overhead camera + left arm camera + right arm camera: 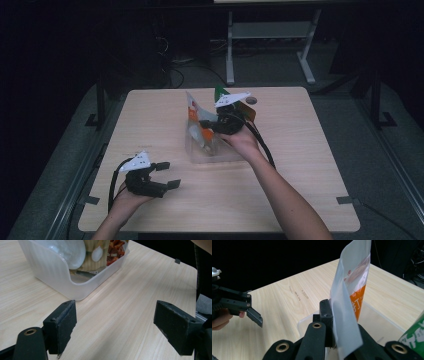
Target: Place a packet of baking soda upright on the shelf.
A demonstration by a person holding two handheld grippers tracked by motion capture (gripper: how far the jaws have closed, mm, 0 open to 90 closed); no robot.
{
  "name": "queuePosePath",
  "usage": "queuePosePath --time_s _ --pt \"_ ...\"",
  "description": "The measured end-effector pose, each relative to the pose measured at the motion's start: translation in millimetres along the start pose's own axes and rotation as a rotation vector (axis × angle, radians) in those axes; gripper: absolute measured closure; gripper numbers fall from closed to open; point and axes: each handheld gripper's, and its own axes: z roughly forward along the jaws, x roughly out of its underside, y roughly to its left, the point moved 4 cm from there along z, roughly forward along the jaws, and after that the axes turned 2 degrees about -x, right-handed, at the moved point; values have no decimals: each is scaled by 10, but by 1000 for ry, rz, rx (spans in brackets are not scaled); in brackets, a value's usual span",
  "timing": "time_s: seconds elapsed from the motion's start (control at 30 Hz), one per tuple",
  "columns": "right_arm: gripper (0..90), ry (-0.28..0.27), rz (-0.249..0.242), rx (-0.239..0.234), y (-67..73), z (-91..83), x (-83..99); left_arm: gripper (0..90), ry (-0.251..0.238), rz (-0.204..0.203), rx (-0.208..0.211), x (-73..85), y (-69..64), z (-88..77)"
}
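Note:
A clear plastic bin (227,156) stands at the table's middle with snack packets in it. My right gripper (206,123) reaches over the bin from the right and is shut on a white and orange pouch (193,113), which stands upright above the bin. In the right gripper view the jaws (332,320) pinch the pouch (352,287) at its lower edge, over the bin's rim (305,322). My left gripper (169,175) rests near the front left of the table, open, nothing between its pads (62,322); the bin (55,272) lies just ahead of it.
A green packet (220,93) and an orange one (249,112) stand at the bin's far side; the green packet (415,340) is beside my right jaw. A small dark disc (251,100) lies near the table's back edge. Desk legs (230,50) stand beyond the table.

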Motion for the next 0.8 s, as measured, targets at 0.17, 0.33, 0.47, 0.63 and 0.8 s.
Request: queuePosePath --time_s 0.17,0.33,0.47,0.63,0.8 --pt "898 -2 15 -10 1 7 82 181 17 7 0 6 -17 50" --pt "871 -6 16 -12 1 -15 97 180 42 25 0 2 -33 97" --pt "776 -20 8 -19 38 -90 84 180 54 26 -1 13 -31 126" --pt "674 -26 -20 17 82 -191 103 181 55 35 4 23 -49 139" --pt "603 -23 -41 55 144 -259 128 180 56 33 3 33 -53 136"
